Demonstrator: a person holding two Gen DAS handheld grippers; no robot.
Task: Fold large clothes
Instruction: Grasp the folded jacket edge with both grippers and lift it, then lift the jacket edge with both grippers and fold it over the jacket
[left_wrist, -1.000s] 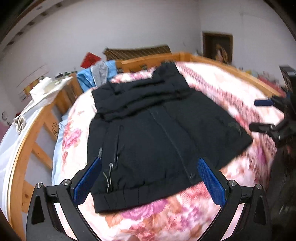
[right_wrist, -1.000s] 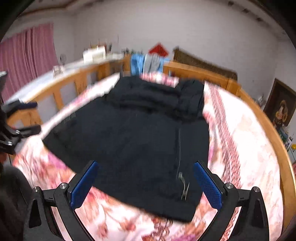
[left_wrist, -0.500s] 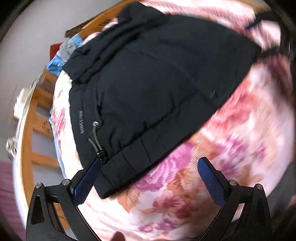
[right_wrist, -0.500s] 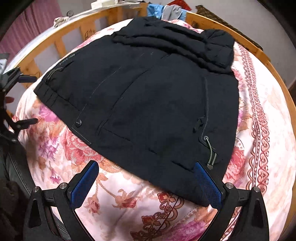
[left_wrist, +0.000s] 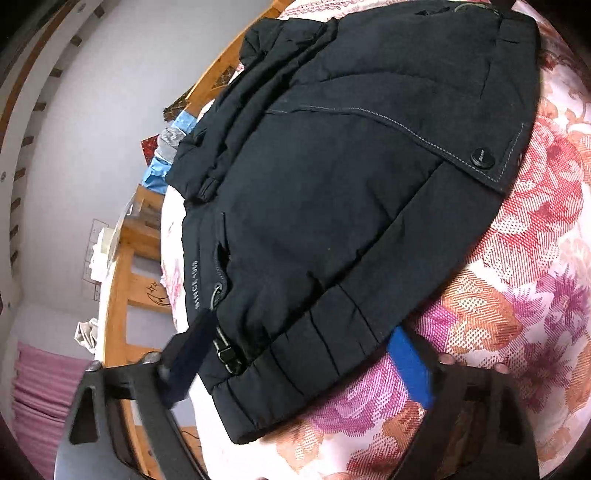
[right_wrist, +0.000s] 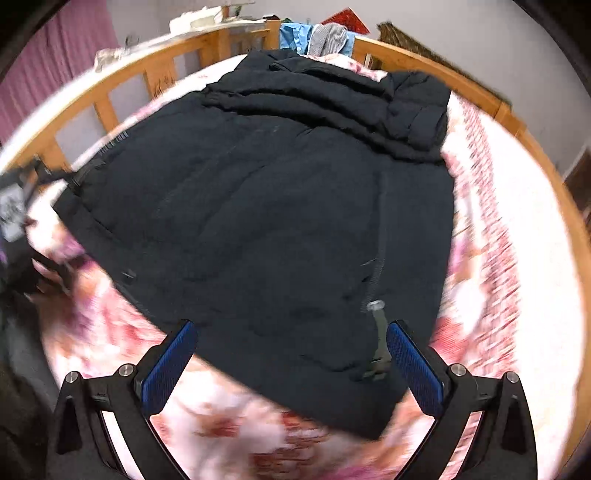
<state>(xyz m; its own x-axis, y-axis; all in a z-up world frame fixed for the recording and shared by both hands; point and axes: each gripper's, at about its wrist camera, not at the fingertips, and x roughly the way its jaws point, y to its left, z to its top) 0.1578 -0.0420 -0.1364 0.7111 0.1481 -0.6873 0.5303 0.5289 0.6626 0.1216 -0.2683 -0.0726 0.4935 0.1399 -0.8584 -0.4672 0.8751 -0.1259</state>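
A bulky black padded jacket lies spread on the bed's pink floral quilt, its upper part already bunched or folded across at the far end, well ahead of both tools. The left tool is spread wide, straddling the near hem corner by the drawcord toggle, gripping nothing. The right tool is likewise released at the opposite hem corner. By the look of it, the main fold of the body remains undone; gripping the hem seems next.
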